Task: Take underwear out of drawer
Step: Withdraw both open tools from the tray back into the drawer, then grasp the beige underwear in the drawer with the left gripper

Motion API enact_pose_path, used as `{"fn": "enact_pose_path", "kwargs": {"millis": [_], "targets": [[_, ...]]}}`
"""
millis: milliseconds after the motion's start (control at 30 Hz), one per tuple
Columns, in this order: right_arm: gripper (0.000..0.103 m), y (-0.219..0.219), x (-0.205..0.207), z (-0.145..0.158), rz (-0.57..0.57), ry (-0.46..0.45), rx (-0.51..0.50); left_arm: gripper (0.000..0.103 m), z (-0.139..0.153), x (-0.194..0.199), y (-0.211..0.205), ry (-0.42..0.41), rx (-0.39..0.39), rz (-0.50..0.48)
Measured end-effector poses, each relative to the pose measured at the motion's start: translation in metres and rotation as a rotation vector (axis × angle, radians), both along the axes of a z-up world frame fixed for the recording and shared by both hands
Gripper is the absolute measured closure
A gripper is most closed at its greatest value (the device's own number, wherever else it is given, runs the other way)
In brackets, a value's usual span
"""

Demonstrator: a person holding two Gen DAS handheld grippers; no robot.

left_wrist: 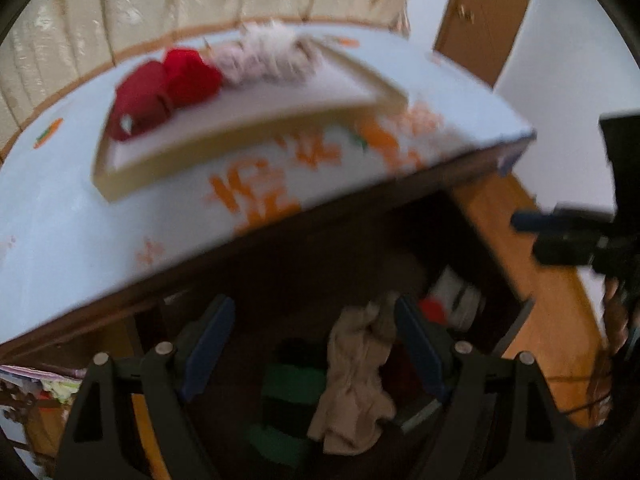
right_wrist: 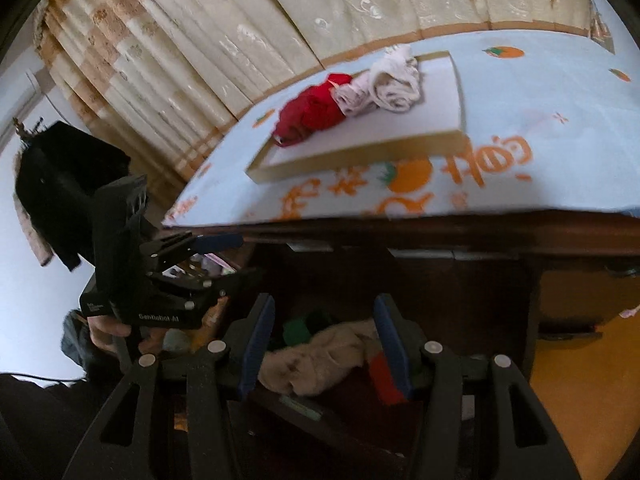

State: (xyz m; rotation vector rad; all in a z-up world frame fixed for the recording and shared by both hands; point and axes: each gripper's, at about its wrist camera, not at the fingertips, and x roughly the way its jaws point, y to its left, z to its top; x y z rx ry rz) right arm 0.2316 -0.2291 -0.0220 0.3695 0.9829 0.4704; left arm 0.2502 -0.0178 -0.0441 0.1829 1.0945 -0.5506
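Observation:
The dark wooden drawer [left_wrist: 516, 320] stands open under the table and holds a beige underwear piece [left_wrist: 356, 376], green and red clothes. My left gripper [left_wrist: 316, 344] is open above the drawer, the beige piece between its jaws near the right finger, not gripped. My right gripper [right_wrist: 324, 344] is open over the same beige piece [right_wrist: 316, 360]. A shallow tray [left_wrist: 240, 136] on the table carries rolled red underwear [left_wrist: 160, 88] and pale pink and white pieces [left_wrist: 268, 56]. The tray [right_wrist: 400, 140] also shows in the right wrist view.
The table has a light blue cloth with orange prints [right_wrist: 500, 92]. Cream curtains [right_wrist: 200, 40] hang behind it. The left gripper body [right_wrist: 132, 260] shows at the left of the right wrist view, the right gripper [left_wrist: 580, 236] at the right of the left wrist view. Orange floor [right_wrist: 580, 380] lies right.

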Motion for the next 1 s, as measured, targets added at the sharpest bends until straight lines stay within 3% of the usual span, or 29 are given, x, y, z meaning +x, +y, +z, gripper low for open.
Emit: {"fn": "enact_pose_path", "kwargs": {"millis": [167,500,1000], "targets": [[0.048,-0.012,-0.010,-0.024,-0.039,0.055,-0.006,0.020,-0.043,-0.008,-0.008,0.118,0.058,-0.053],[0.048,-0.037,-0.019,-0.050,-0.122,0.117,-0.037,0.020,-0.112,-0.004,-0.026,0.418,0.052,-0.121],[0.048,-0.039,-0.009,-0.059,-0.135,0.156,-0.016,0.020,-0.133,-0.018,-0.064,0.412,0.172,-0.291]]}}
